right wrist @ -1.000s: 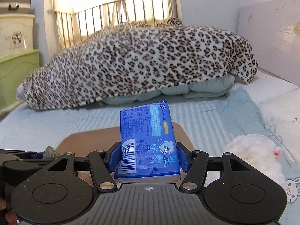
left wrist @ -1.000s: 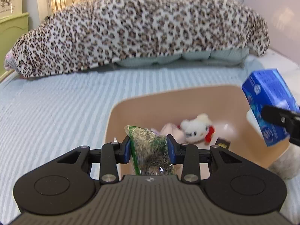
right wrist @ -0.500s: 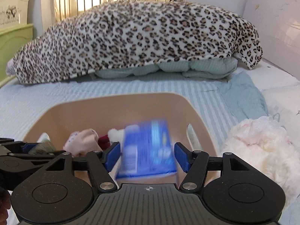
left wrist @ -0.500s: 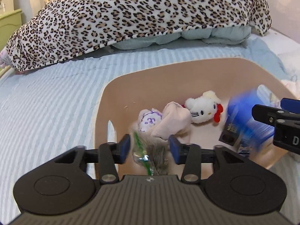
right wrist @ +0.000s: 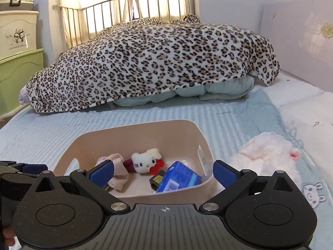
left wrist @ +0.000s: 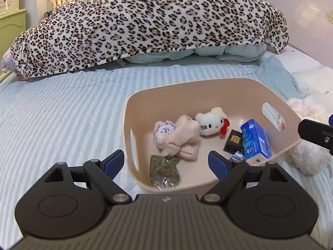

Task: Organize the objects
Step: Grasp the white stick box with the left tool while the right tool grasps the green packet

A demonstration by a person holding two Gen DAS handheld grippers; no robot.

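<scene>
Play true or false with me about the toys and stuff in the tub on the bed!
1. The blue tissue pack lies inside the beige tub. True.
2. The left hand-held gripper is squeezing the green packet. False: its jaws are wide open and the packet lies in the tub.
3. The white kitty plush has a red bow. True.
4. The fluffy white plush is inside the tub. False: it lies on the bed beside the tub.
5. The right hand-held gripper is open and holds nothing. True.
</scene>
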